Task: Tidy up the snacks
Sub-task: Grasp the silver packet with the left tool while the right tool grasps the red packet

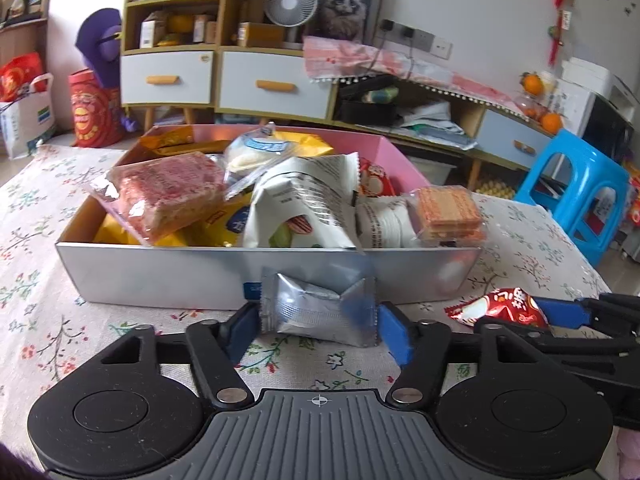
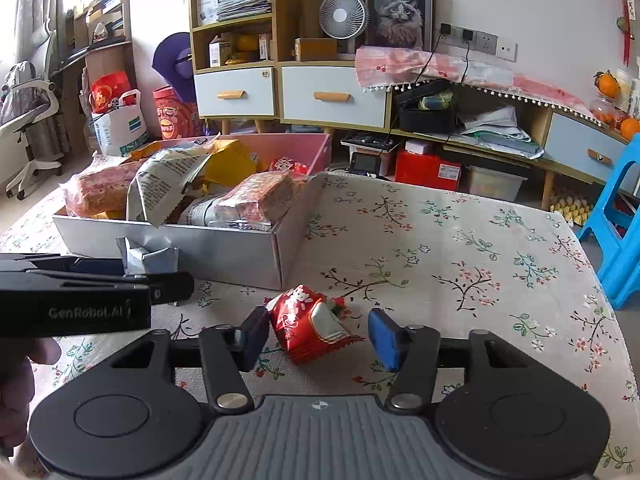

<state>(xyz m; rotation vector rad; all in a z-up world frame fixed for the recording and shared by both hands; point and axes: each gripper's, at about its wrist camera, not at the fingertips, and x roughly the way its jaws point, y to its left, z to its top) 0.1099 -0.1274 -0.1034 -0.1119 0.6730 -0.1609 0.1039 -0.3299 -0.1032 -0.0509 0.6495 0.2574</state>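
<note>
Left gripper [image 1: 318,330] is pinching a crinkled silver foil snack packet [image 1: 318,308] by its two crimped ends, the blue rubber pads pressing against the wrapper just in front of the near wall of the box [image 1: 160,276]. The box is a shallow rectangular cardboard tray, grey outside and pink inside, and it is sitting heaped with glossy plastic-wrapped snacks: a pink crumbly cake slab [image 1: 168,196], a white printed pouch [image 1: 304,208] and a stack of square wafers [image 1: 448,212]. Right gripper [image 2: 318,334] is straddling a shiny red foil packet [image 2: 312,328] lying on the floral tablecloth [image 2: 460,248] to the right of the box; its left pad is touching the wrapper, while the right blue pad is standing just clear, so the fingers are part spread and not yet clamping.
</note>
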